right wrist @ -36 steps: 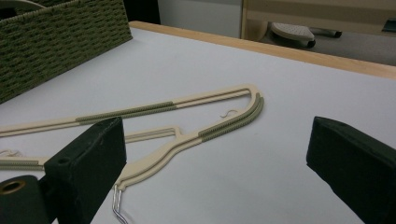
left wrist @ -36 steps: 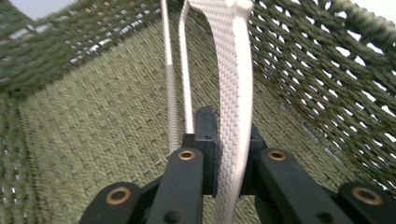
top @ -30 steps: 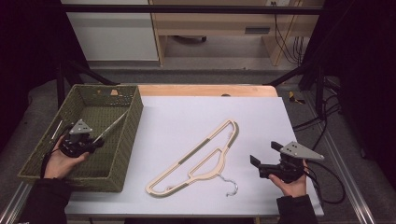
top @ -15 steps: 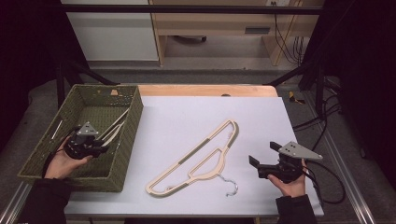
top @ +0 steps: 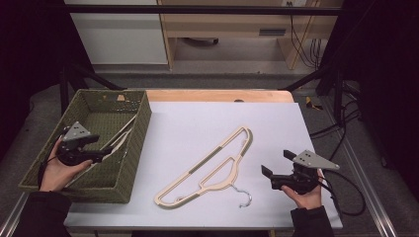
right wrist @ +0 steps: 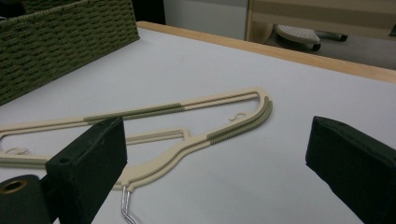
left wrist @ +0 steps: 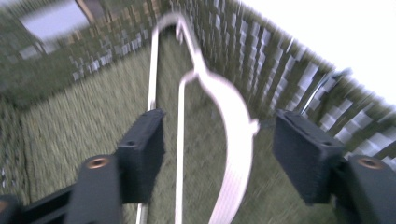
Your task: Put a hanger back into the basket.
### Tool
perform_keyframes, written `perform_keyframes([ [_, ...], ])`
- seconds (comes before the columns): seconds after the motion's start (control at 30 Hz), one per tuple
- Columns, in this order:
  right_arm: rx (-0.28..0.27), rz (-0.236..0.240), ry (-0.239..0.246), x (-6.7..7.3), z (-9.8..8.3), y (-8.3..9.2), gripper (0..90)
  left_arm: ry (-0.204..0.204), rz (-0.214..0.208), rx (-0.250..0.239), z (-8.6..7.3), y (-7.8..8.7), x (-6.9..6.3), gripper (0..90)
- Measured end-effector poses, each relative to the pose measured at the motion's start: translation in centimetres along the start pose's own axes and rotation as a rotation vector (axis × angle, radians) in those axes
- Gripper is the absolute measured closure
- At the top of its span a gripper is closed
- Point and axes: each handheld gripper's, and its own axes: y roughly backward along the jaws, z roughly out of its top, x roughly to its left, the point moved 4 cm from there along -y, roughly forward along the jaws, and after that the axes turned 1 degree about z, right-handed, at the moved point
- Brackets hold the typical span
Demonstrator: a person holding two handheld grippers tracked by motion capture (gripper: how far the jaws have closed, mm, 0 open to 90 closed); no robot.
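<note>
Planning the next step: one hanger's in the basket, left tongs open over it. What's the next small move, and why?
Probably lift the left tongs clear of the basket: their jaws have just been opening and the white hanger lies loose between them, while the beige hanger waits on the table by the open right tongs.

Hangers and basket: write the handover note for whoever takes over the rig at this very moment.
Left gripper: over the green basket, jaws have just been opening; open now, with the pale hanger in the basket lying loose between them, so that one looks delivered.
Right gripper: open, holding nothing, at the table's right side, facing the hanger on the table.
Done: one hanger in the basket.
Left: the table hanger lies flat on the white table, untouched; it probably goes into the basket next.
</note>
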Motion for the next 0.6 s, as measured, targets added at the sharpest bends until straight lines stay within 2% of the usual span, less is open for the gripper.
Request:
perform_keyframes([
  [0.07, 0.000, 0.016, -0.005, 0.3, 0.0, 0.0, 7.7, 0.022, -0.008, -0.065, 0.9, 0.8, -0.5, 27.3],
  [0.17, 0.003, 0.017, 0.006, 0.5, 0.1, -0.1, 7.5, 0.024, -0.009, -0.125, 2.0, 1.6, -1.3, 20.7],
  [0.2, 0.005, 0.020, 0.012, 0.5, 0.1, -0.1, 7.6, 0.024, -0.008, -0.160, 2.5, 2.0, -1.8, 19.7],
  [0.3, 0.002, 0.029, 0.012, 0.7, 0.1, -0.1, 8.4, 0.039, -0.022, -0.217, 3.5, 2.7, -3.2, 16.3],
  [0.37, 0.006, 0.033, 0.016, 0.9, 0.0, -0.2, 8.4, 0.039, -0.030, -0.246, 4.1, 3.0, -4.5, 12.6],
  [0.4, 0.011, 0.035, 0.011, 1.0, 0.0, -0.2, 8.4, 0.039, -0.030, -0.246, 4.1, 3.0, -4.5, 11.4],
  [0.43, 0.011, 0.043, 0.011, 1.0, -0.1, -0.3, 8.4, 0.034, -0.037, -0.274, 4.6, 3.3, -6.0, 10.0],
  [0.53, 0.021, 0.063, -0.007, 1.2, -0.1, -0.5, 8.1, 0.039, -0.070, -0.314, 5.0, 3.3, -8.3, 7.5],
  [0.6, 0.023, 0.070, -0.016, 1.3, -0.2, -0.7, 8.3, 0.036, -0.074, -0.320, 5.1, 3.2, -8.8, 6.7],
])
